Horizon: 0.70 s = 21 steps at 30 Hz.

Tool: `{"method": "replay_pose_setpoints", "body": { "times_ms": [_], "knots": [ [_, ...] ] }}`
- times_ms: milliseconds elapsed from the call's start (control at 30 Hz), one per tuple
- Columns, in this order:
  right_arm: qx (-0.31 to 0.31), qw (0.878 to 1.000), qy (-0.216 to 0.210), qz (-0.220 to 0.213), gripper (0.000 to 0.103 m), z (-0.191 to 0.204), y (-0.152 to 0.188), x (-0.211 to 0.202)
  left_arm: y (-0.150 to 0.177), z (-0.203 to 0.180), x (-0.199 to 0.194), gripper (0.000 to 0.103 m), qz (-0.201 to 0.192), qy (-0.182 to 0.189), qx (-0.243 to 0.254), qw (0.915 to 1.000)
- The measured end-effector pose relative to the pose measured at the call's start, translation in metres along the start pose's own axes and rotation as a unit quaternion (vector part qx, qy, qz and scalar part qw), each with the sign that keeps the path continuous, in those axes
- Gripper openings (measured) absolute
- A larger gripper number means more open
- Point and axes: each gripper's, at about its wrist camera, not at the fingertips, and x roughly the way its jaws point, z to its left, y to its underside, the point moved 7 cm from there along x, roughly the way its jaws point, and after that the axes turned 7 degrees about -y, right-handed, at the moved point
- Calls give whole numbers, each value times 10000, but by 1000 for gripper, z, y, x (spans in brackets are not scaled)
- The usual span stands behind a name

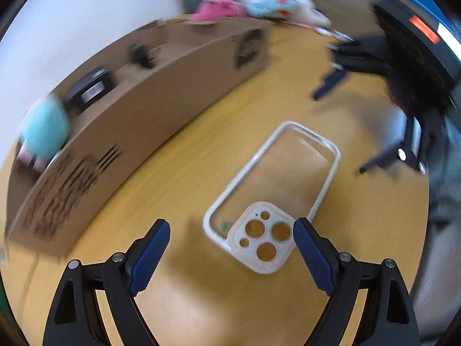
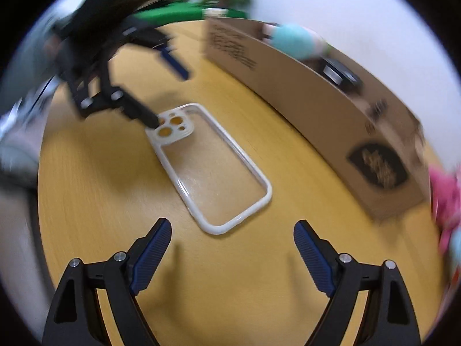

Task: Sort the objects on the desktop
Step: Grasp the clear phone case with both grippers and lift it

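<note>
Left wrist view: my left gripper (image 1: pixel 232 229) is spread wide, nothing between the pads; the clear phone case (image 1: pixel 270 193) with white rim lies flat on the wooden table (image 1: pixel 178 173), camera-cutout end nearest me; that end sits between the fingertips, offset to the right, its corner just beside or touching the right pad (image 1: pixel 311 253); can't tell which.

This view also catches the right gripper (image 1: pixel 340 121) in the upper right, blurred, fingers apart, beyond the far end of the case; soft toys (image 1: pixel 259 3) in pink, blue and cream at top centre, which the other view only clips as a pink smear at right edge.

Right wrist view: my right gripper (image 2: pixel 232 229) is also spread, empty; the plain end of the case (image 2: pixel 213 167) lies just ahead of the fingertips, centre frame, not touching either pad; the case runs diagonally to the upper left, where the left gripper (image 2: pixel 170 95) shows with one black finger tip over the camera-cutout corner; contact unclear through the blur. Only this view shows something green (image 2: pixel 178 14) and foliage at top centre.

Both views: cardboard box (image 1: pixel 124 132) (image 2: pixel 317 106) alongside the table edge, a turquoise plush (image 1: pixel 46 132) (image 2: pixel 294 40) and a small black item (image 1: pixel 90 89) (image 2: pixel 340 73) inside.

Writing: dark print on the box side and a dark label patch; too blurred to read; no brand legible on the case.
</note>
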Motion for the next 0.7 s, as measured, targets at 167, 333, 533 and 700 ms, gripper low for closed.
{"method": "replay_pose_setpoints", "body": {
  "times_ms": [167,333,533,700],
  "knots": [
    [-445,9961,-730,210,88,1,-9,25,0,9,20,88,210,946,176,9951],
    [-304,9910,-1268,313,88,-19,-9,33,2,-1,20,91,321,1467,734,9859],
    [-717,9893,-1248,238,80,-12,-17,31,-2,-6,25,82,60,1130,1311,9849],
    [-740,9899,-1186,224,79,-8,-20,30,-8,-4,24,79,16,1025,1440,9843]
  ]
}}
